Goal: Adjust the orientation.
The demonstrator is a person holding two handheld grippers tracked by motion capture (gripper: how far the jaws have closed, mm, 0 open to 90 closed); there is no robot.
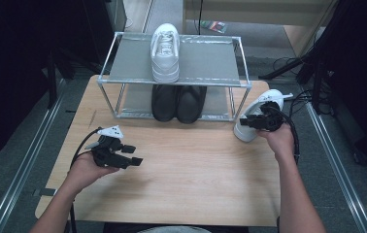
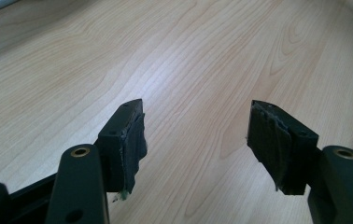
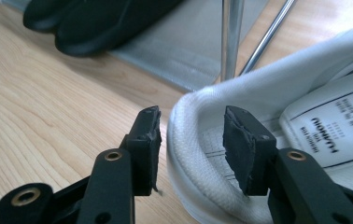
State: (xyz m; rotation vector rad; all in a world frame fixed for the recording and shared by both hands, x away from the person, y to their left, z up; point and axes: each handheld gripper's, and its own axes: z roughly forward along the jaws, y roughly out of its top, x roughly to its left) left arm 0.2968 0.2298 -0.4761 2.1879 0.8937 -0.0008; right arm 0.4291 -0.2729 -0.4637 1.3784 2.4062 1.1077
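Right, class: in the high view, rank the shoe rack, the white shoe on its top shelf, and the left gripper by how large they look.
1. Shoe rack
2. White shoe
3. Left gripper, though it sits nearer the camera, so the last two are close.

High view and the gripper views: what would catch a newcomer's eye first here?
The right gripper straddles the heel rim of a white shoe standing on the table right of the rack, one jaw inside, one outside, not yet closed. A matching white shoe sits alone on the rack's top shelf, above a black pair on the lower shelf. The left gripper waits open over bare wood.
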